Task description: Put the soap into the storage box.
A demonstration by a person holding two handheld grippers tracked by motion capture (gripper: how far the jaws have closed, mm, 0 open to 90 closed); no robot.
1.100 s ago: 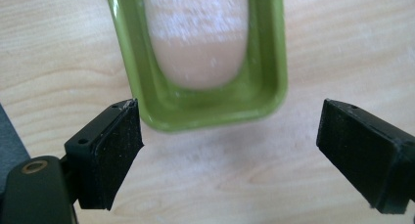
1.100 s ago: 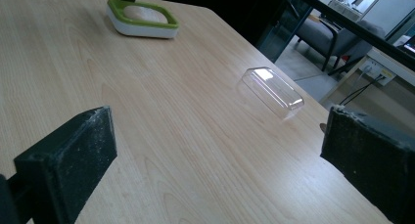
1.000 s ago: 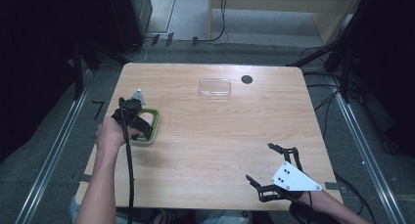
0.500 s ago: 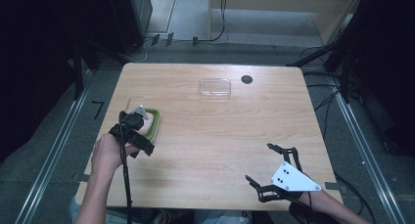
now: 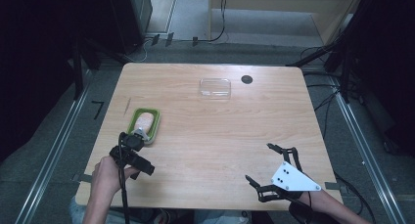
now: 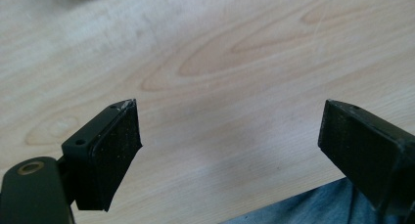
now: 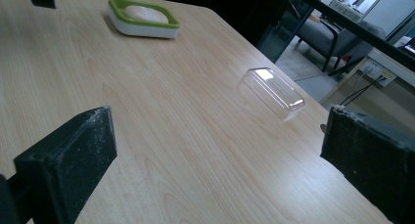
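A green-rimmed soap dish (image 5: pixel 155 128) sits at the table's left with a pale bar of soap (image 5: pixel 144 120) lying in it. My left gripper (image 5: pixel 134 161) is just on the near side of the dish, apart from it. Its jaws (image 6: pixel 230 136) stand open over bare wood with nothing between them. My right gripper (image 5: pixel 258 161) rests near the front right corner, open and empty. In the right gripper view, between its jaws (image 7: pixel 220 145), the dish (image 7: pixel 142 31) with the soap (image 7: pixel 146 12) lies far off, and a clear plastic lid (image 7: pixel 271 92) is closer.
The clear lid (image 5: pixel 215 87) lies at the back middle of the wooden table (image 5: pixel 210 136), beside a small black round mark (image 5: pixel 246 79). Blue trouser cloth (image 6: pixel 313 209) shows below the table's near edge. Dark racks and cables surround the table.
My left gripper has pulled back from over the soap dish toward the near edge, so the soap in the dish is now uncovered. The right gripper has stayed put.
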